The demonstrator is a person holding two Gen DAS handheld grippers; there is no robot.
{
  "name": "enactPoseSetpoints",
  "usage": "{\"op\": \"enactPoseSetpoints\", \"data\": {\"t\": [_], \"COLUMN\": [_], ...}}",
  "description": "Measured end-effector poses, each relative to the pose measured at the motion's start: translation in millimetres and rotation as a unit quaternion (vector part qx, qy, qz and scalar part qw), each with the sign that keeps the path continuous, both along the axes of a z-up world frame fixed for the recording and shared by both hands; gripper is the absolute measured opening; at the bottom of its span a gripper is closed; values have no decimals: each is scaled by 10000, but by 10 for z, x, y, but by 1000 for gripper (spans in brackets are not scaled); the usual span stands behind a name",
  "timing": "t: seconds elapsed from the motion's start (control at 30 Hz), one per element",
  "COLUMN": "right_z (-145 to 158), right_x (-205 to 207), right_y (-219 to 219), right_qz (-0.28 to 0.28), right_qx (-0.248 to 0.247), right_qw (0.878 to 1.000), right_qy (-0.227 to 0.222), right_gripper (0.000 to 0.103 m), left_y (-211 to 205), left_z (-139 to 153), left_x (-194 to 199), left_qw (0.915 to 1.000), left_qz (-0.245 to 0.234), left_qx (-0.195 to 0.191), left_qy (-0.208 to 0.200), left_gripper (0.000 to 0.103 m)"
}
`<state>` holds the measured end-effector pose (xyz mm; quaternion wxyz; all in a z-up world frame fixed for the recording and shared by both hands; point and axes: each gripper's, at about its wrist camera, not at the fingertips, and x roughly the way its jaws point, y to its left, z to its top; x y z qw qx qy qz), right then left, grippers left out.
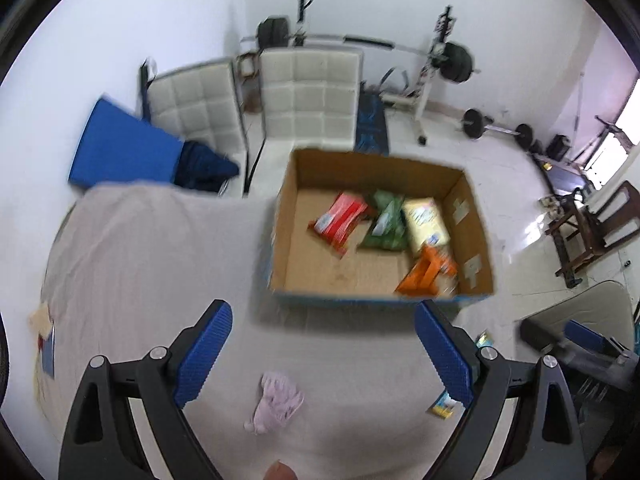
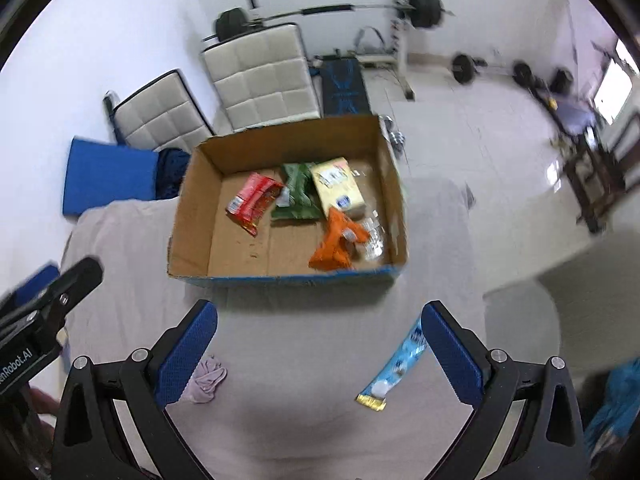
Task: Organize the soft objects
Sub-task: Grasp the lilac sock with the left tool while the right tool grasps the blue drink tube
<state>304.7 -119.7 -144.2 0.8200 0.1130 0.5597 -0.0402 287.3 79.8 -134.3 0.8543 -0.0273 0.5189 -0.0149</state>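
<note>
Broadly, a worktop (image 2: 132, 240) draped in a pale pinkish cloth is seen from above in both wrist views, with white padded chairs (image 2: 256, 76) and barbell equipment (image 2: 424, 8) on the tiled floor beyond its far edge. An open cardboard box (image 2: 200, 208) is set toward the far edge of the worktop. Inside it, a red packet (image 2: 252, 200) lies left of the middle, a green packet (image 2: 298, 196) just beside it, a pale yellow packet (image 2: 338, 188) against the green one toward the right wall, and an orange packet (image 2: 334, 244) in the near right corner, beside something clear and crinkled.

On the cloth, nearer than the box, a crumpled pale pink soft item (image 1: 276, 404) is found lying loose between the fingers of the left gripper (image 1: 322, 354) without being touched by them. Its jaws are spread wide and nothing is held. The right gripper (image 2: 320, 354) is likewise held above the near part of the worktop with its jaws spread apart and empty. A light blue wrapper (image 2: 396, 368) with a gold end lies flat on the cloth just inside the right finger, and the pink item is partly hidden behind the left finger in that view. The left gripper's body is seen at the left edge of the right wrist view.
</note>
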Motion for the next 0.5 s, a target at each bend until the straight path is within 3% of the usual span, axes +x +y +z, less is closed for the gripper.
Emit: {"op": "enactPoseSetpoints", "data": {"t": [0.1,0.2,0.27,0.4,0.5], "right_z": [-477,-1128,-1621,-2293,-2602], "right_x": [-140,-256,-323,-375,-374], "right_y": [-325,-618,-748,-782,-745], "right_qz": [-526,-972,-1191,-1383,-1488], "right_qx": [297,653,804,879,912], "right_qw": [9970,9859,9752,9628,9554], "right_qy": [480,1196,1684,2149,2381], "right_gripper": [103,103,103,101,87], "left_y": [119,238,323,527,671], "left_z": [-472,-1032,-1383,-1947,-2157], "left_x": [-116,-237,-290,-328,-311], "left_qw": [9983,9927,9870,9709,9609], "left_qz": [200,419,563,988,1338], "left_qx": [-9,19,-1,-208,-435], "left_qy": [546,1132,1503,2170,2385], "left_gripper": [93,93,93,93,93]}}
